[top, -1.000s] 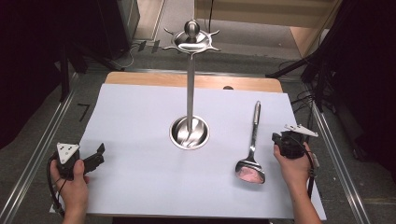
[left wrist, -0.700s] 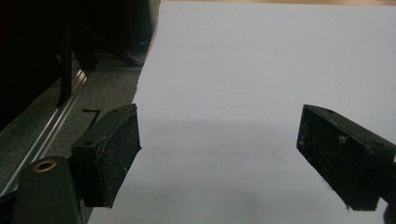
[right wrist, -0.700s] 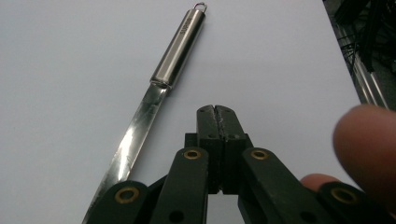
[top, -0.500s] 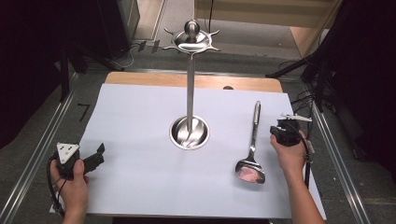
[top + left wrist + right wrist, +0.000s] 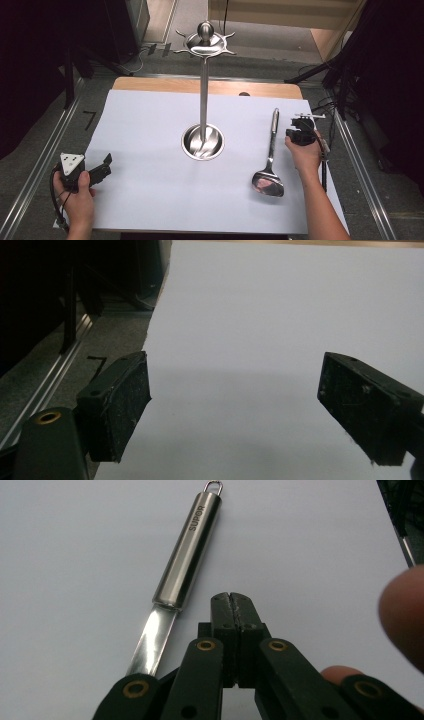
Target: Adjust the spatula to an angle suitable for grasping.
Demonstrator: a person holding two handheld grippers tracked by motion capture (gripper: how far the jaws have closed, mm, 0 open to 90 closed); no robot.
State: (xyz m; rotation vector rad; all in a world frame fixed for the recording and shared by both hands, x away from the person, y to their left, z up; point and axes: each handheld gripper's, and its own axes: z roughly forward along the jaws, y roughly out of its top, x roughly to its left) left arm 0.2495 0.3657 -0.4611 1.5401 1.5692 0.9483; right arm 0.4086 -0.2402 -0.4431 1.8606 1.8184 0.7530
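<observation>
A steel ladle lies on the white sheet at the right, bowl toward me and handle pointing away. Its handle reads SUPOR and ends in a wire loop. My right gripper hovers just right of the handle, jaws pressed together with nothing between them. A tall steel utensil stand with a round dish base and hooked top stands in the middle. At the near left edge of the sheet rests my left gripper, open wide and empty.
The wooden table's far edge shows beyond the sheet. Metal rails run along both sides of the table, over grey floor. Dark stands and cables crowd the far right.
My right hand has carried its shut gripper away from me along the ladle's handle. The left hand and gripper have stayed in place.
</observation>
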